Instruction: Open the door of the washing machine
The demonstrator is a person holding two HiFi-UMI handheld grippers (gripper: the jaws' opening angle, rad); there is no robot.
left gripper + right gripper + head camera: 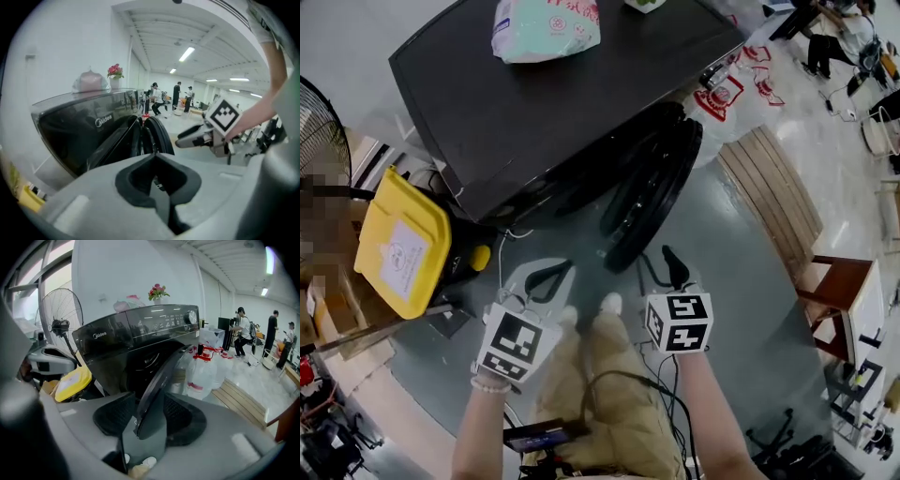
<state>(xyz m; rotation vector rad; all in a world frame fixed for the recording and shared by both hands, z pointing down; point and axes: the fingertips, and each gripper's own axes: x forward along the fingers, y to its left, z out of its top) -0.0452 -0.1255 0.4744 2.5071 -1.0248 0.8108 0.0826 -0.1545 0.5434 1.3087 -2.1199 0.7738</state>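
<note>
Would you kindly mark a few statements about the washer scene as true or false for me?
1. The door stands open. True.
2. The left gripper has its jaws wide apart. False: they are together, empty.
3. The top of the washer is bare. False: a pack lies on it.
4. The right gripper has its jaws apart. True; the door's edge shows between them.
5. A yellow lid shows left of the washer in the head view. True.
</note>
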